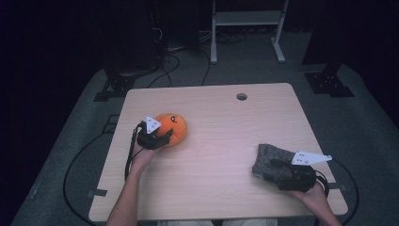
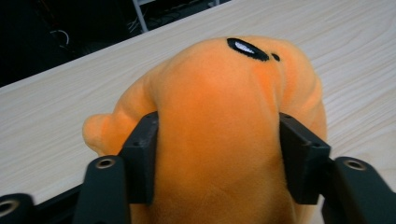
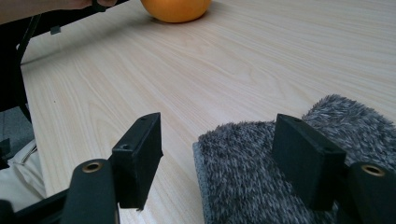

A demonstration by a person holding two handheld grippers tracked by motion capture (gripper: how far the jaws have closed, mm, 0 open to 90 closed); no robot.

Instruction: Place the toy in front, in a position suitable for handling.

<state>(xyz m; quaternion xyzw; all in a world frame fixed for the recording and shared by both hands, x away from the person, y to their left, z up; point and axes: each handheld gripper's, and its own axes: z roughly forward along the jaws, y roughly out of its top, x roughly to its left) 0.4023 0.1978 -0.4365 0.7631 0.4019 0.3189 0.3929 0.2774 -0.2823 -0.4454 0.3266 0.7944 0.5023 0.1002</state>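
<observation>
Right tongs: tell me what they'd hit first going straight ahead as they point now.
The grey fuzzy cloth, probably: the right tongs stand open with its near edge already between them. Beyond it lies bare table; the orange plush sits far off.

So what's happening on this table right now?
A person works at a wooden table with tongs in each hand. The left tongs are clamped on the sides of an orange plush toy that sits on the left part of the table. The right tongs stand open at the edge of a grey fuzzy cloth near the right front corner, not gripping it yet.
</observation>
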